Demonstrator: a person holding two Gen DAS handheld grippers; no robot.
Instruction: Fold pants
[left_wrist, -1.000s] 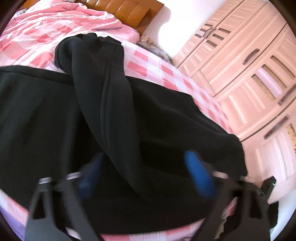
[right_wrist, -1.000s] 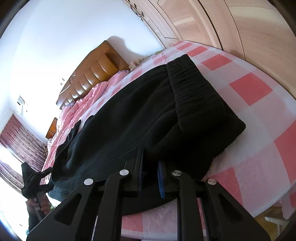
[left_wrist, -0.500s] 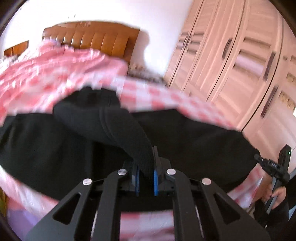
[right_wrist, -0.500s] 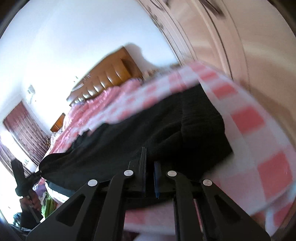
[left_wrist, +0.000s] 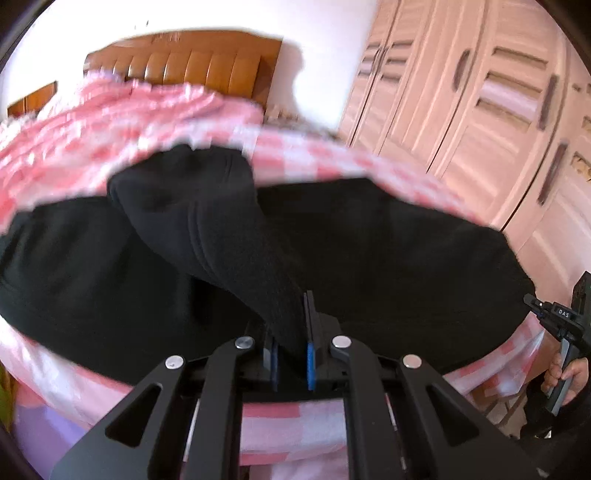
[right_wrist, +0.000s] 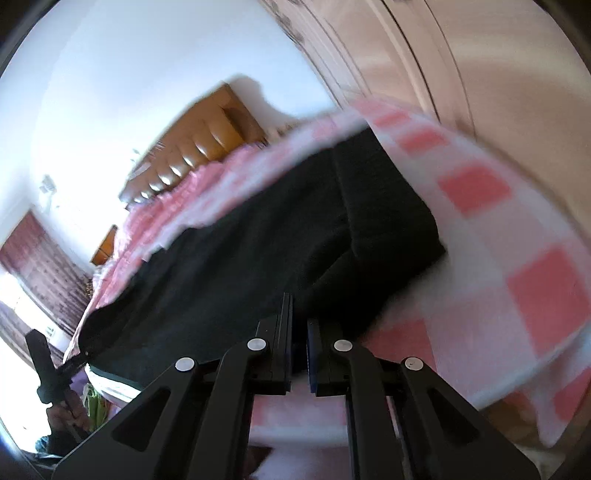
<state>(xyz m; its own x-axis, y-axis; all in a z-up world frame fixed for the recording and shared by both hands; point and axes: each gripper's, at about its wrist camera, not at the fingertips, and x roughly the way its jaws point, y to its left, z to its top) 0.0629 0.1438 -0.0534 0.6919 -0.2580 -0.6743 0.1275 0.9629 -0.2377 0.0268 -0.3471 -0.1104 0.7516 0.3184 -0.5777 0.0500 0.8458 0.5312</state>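
The black pants (left_wrist: 332, 251) lie across the pink checked bed (left_wrist: 295, 424), one leg draped over the body of the garment toward 11 o'clock in the left wrist view. The left gripper (left_wrist: 290, 354) is pressed together on that leg's near end; the right gripper (right_wrist: 299, 354) pinches the near edge of the cloth by the waistband (right_wrist: 384, 206), at 1 o'clock in its own view.

The risk is a thin hold — each pair of jaws bites only a little fabric, so a quick lift could pull the heavy cloth free. Uneven pulling by the two hands would skew the fold.

A second earlier the left jaws stood spread on either side of the leg; they have since closed on it, and the view has swung up toward the wardrobe (left_wrist: 498, 110). The right jaws have merely tightened.
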